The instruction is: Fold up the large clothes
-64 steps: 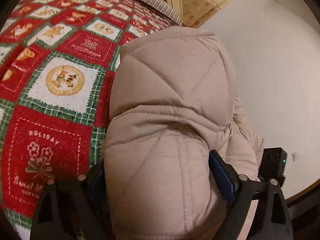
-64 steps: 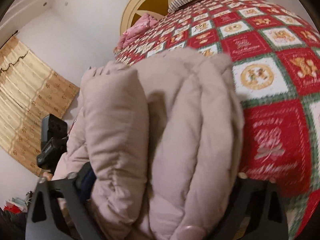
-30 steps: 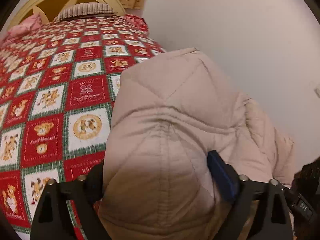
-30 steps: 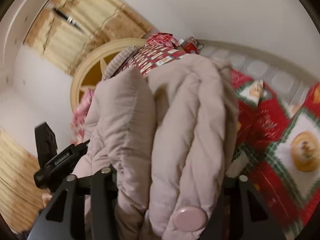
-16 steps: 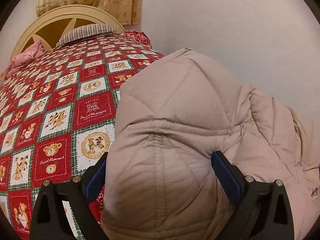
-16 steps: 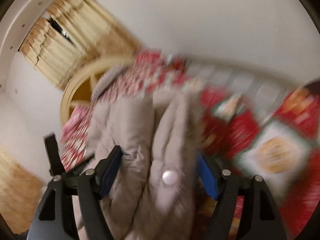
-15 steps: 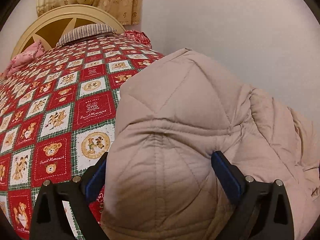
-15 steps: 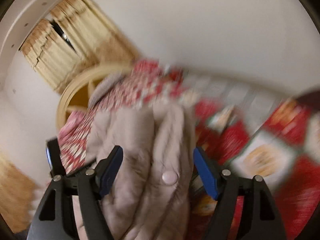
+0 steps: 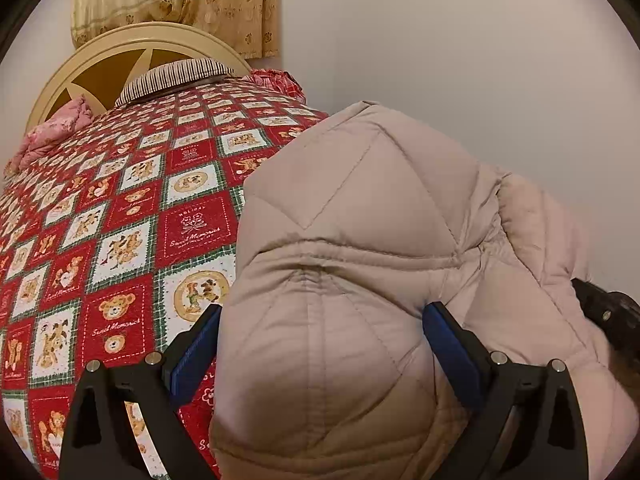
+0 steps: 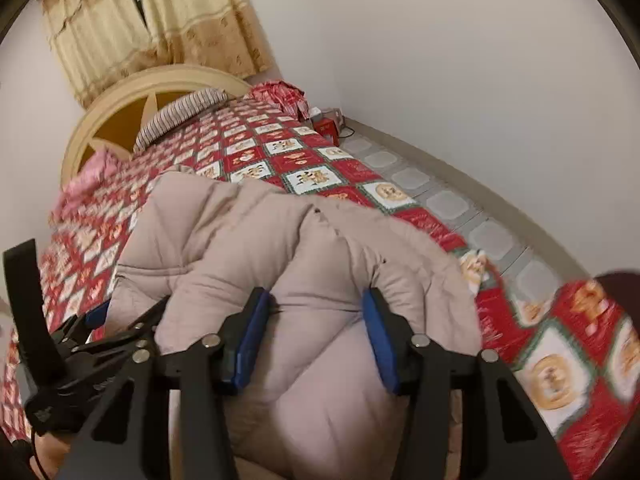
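A beige quilted puffer jacket (image 9: 360,240), bundled up, fills the front of both views. My left gripper (image 9: 320,332) is shut on a thick fold of the jacket, its blue pads pressed into both sides. My right gripper (image 10: 316,328) is shut on another fold of the same jacket (image 10: 248,232), close beside the left gripper, whose black body (image 10: 80,360) shows at the lower left. The jacket hangs over the red patchwork bedspread (image 9: 120,220); how much of it rests on the bed is hidden.
The bedspread (image 10: 320,160) covers a bed with a cream headboard (image 9: 132,52), a striped pillow (image 9: 176,76) and a pink cloth (image 9: 56,128) at the far end. A pale wall (image 9: 480,60) and tiled floor (image 10: 448,204) run along the bed's right side. Curtains (image 10: 160,12) hang behind.
Both grippers have swung round with the jacket, so the headboard and wall now face them. The right gripper's jaws have closed further on a thinner fold, and it has moved close beside the left.
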Tool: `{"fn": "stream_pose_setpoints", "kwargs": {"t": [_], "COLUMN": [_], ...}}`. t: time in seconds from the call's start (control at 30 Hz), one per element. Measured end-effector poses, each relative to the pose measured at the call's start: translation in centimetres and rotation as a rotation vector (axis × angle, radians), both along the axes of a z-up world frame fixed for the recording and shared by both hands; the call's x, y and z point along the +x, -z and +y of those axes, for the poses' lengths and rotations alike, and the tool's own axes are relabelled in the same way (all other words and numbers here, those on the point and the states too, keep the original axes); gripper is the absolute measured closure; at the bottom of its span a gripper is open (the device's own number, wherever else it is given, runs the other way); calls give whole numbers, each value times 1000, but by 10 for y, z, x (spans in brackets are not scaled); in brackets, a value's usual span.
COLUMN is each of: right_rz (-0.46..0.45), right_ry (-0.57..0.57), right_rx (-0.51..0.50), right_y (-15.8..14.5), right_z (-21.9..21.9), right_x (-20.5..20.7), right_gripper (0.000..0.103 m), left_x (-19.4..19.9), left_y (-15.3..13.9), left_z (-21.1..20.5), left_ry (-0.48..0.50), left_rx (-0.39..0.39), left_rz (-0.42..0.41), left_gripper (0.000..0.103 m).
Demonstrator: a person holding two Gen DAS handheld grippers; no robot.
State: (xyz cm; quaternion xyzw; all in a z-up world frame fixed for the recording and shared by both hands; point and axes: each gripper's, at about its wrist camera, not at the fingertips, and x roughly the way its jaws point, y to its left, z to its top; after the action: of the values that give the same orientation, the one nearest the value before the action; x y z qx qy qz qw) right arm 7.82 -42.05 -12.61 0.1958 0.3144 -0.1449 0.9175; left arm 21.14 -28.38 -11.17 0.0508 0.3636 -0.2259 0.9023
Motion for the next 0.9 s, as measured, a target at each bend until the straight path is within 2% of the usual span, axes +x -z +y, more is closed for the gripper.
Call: {"fn": "stream_pose_setpoints", "kwargs": {"t": [0.13,0.27,0.37,0.6,0.7,0.8,0.83,0.87,0.9], "right_rz": [3,-2,28,33,50,105,128,142,136], "right_ry": [12,55,82,103,119,132,147,168,181], "right_rx": [1,26,-34,-80,-127,-182,-199,-204,-194], "right_y": [10,18,13,11,7,-2,-7,-11,-16], "right_z": [4,2,12,19,25,31,33,33,34], "right_x": [1,9,15,9,5,-1,-6,-13,-24], "right_gripper": [51,51,51,51,48,36,22,13,13], "left_x": [2,13,10,-32,-58,-79,-84,-93,-98], "left_y": [2,4,3,-24,-34,-42,-44,-46,-47], "left_z": [-4,-4,-3,25,38,50,53,58,61], "left_ry": [-5,-18,-19,39,64,52,53,53,53], "left_rx": [11,12,30,101,149,174,169,163,161], "left_rz": [-17,14,11,-32,-87,-107,-108,-115,-121], "left_gripper": [4,4,4,4,4,4,4,4,4]}}
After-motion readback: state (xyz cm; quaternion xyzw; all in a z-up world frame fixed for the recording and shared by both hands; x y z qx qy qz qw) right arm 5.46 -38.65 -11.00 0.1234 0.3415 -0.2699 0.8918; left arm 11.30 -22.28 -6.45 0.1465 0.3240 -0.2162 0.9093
